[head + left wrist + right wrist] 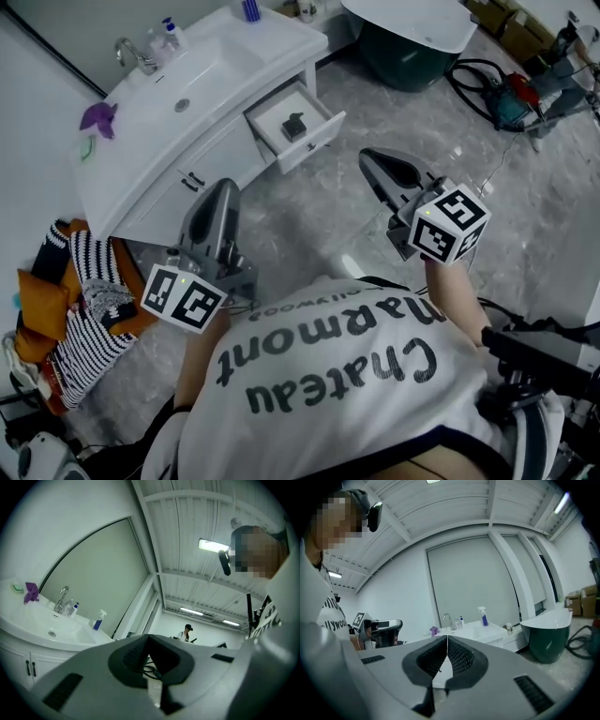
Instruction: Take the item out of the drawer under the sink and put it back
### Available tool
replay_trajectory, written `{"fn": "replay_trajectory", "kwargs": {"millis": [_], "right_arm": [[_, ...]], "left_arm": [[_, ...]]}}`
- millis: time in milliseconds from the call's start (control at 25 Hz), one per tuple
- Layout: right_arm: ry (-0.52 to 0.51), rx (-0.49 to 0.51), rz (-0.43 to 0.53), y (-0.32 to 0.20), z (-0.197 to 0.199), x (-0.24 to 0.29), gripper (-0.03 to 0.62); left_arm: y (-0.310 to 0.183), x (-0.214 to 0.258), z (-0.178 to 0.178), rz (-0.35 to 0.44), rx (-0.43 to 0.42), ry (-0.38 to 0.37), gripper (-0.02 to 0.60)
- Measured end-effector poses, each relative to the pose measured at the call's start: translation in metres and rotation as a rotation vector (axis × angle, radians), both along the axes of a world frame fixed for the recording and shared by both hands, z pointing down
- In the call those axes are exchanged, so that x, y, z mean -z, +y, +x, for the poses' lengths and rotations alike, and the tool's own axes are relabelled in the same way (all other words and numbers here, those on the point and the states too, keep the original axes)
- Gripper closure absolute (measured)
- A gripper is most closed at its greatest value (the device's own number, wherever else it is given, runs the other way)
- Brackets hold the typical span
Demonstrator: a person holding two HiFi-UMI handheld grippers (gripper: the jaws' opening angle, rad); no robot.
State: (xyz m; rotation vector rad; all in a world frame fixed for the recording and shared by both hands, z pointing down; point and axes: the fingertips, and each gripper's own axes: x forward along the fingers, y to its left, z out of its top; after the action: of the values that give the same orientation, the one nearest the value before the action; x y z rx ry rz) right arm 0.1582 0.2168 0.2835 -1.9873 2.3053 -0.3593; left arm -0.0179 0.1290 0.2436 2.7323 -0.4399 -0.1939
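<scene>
Both pairs of jaws are closed with nothing between them. The left gripper and the right gripper are held level in front of the person, well apart from the white vanity. Below the sink, 1 open drawer holds a small dark item, sitting alone near its middle. What the item is cannot be made out. It looks compact, rigid and probably light. A pinch from above across its 2 opposite sides seems the likeliest hold.
</scene>
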Motion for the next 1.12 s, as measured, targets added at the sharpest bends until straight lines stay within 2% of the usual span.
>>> {"fn": "replay_trajectory", "kwargs": {"millis": [400, 1120], "right_arm": [[0.017, 0.039, 0.014, -0.031, -0.006, 0.003, 0.582], [-0.013, 0.026, -0.016, -0.045, 0.034, -0.013, 0.582]], "left_arm": [[-0.023, -0.008, -0.002, -0.017, 0.022, 0.007, 0.572], [-0.046, -0.010, 0.028, -0.028, 0.056, -0.003, 0.572]]}}
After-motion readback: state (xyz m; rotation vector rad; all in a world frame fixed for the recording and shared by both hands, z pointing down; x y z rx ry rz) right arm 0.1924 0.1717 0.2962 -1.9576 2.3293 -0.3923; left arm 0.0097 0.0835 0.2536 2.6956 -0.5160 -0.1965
